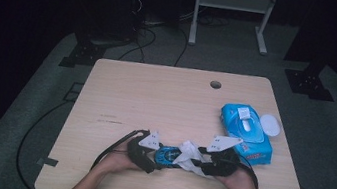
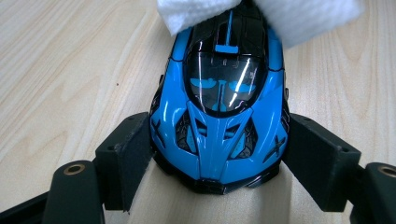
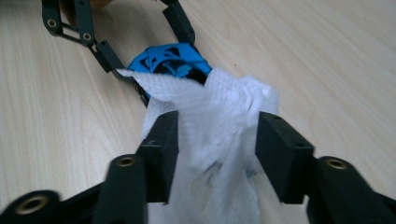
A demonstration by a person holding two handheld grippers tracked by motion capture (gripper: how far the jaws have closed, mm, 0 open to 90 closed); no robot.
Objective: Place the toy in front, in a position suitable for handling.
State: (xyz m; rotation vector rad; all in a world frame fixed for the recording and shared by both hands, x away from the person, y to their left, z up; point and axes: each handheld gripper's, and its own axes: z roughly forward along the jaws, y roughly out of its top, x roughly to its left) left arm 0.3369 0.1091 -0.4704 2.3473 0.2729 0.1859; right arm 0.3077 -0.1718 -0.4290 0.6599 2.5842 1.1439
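Observation:
A blue and black toy car (image 2: 219, 116) rests on the wooden table (image 1: 156, 97) near its front edge. My left gripper (image 2: 217, 154) is shut on the car, one pad pressed against each side of it. A white crumpled wipe (image 3: 215, 121) lies draped over the car's far end (image 3: 170, 58). My right gripper (image 3: 217, 140) stands open, its pads spread on either side of the loose wipe without squeezing it. From above, the left gripper (image 1: 154, 159) and right gripper (image 1: 199, 162) face each other, with the car (image 1: 167, 155) and the wipe (image 1: 190, 153) between them.
A blue pack of wet wipes (image 1: 246, 134) lies at the table's right, with a white oval object (image 1: 269, 125) beside it. A round cable hole (image 1: 215, 85) sits near the back edge. Cables trail from both grippers over the front edge.

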